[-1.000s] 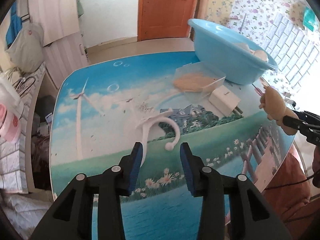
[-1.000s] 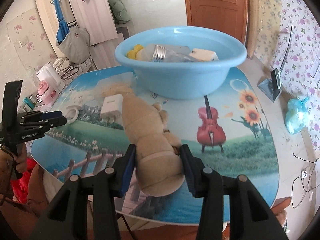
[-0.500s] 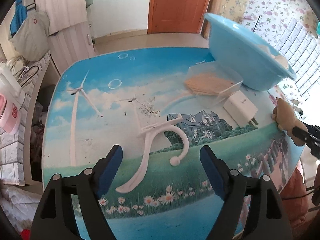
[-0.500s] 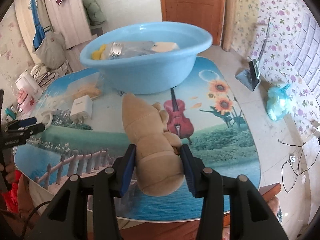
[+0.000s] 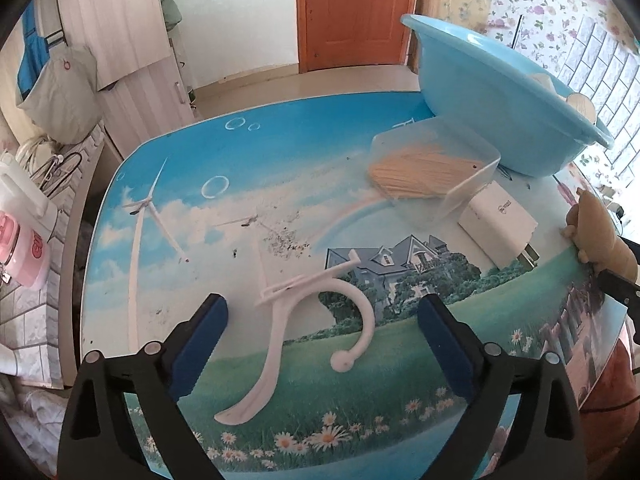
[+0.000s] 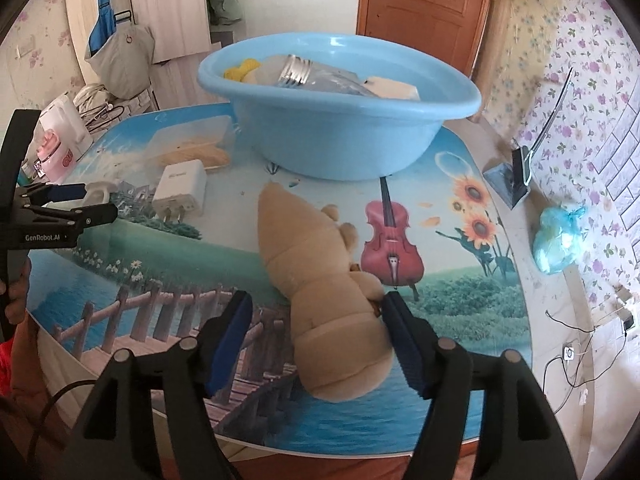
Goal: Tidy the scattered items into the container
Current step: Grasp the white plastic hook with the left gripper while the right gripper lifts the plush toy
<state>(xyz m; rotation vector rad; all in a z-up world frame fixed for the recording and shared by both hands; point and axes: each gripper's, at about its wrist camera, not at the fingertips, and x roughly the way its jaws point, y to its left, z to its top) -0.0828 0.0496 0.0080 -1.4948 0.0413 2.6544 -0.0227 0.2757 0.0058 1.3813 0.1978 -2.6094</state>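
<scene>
A light blue basin [image 6: 340, 120] stands at the far side of the picture-printed table and holds a glass jar [image 6: 312, 76], a yellow item and a pale block. A tan plush toy [image 6: 320, 280] lies on the table between the spread jaws of my right gripper [image 6: 320, 344], which is open; the right pad touches the toy, the left pad is apart from it. My left gripper [image 5: 320, 344] is open, its jaws wide on either side of a white plastic hook [image 5: 304, 328] lying flat. A white charger [image 5: 500, 228] and a clear box of sticks [image 5: 432, 172] sit near the basin [image 5: 500, 100].
The table edge [image 6: 320, 448] runs just under my right gripper. Crumbs [image 5: 284, 240] lie mid-table. A pink-and-white appliance [image 5: 20, 216] stands off the left edge. On the floor to the right lie a blue bag [image 6: 560, 240] and a dustpan [image 6: 512, 176].
My left gripper opened wide around the white hook and drew closer to it. My right gripper went from shut on the plush toy to open, leaving the toy on the table.
</scene>
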